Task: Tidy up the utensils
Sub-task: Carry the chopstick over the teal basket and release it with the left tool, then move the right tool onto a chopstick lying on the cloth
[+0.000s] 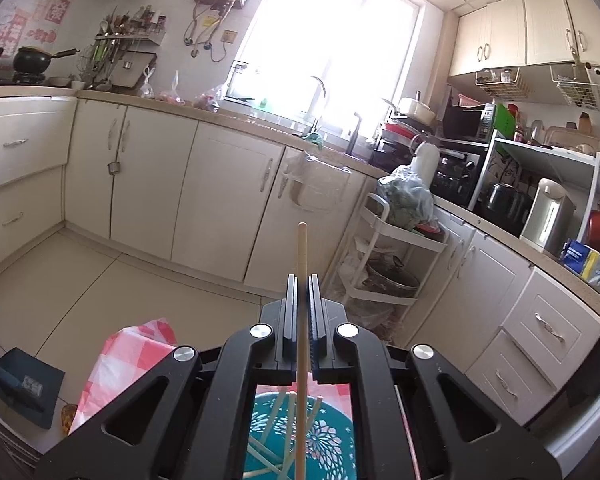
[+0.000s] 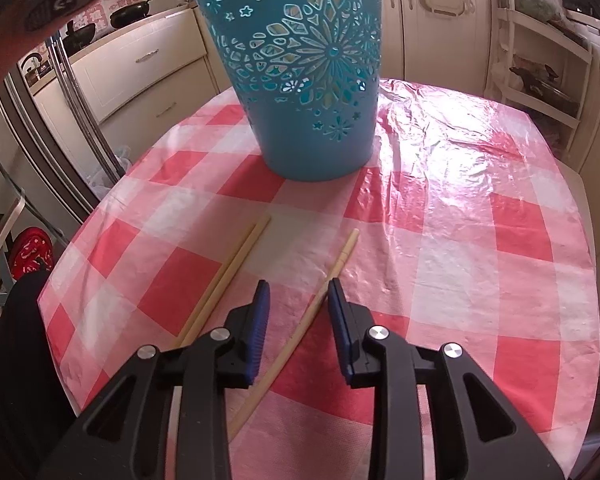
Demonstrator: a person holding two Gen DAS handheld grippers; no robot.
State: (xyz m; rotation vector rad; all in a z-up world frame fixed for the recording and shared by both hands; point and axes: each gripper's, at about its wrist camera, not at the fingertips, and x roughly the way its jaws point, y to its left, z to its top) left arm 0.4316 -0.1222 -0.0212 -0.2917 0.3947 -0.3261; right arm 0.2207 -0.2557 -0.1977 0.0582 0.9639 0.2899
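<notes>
The left claw (image 1: 302, 280) grips one chopstick (image 1: 301, 256) upright above the teal basket (image 1: 324, 440). The right claw (image 2: 296, 290) hangs wide over a single chopstick (image 2: 332, 276) mid-surface (image 2: 480, 240), beside a pair (image 2: 236, 264).

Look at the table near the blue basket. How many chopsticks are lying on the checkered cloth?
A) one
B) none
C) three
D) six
C: in the right wrist view a pair of chopsticks lies side by side on the cloth, and a single chopstick lies beside them under the open right gripper, in front of the blue basket.
</notes>
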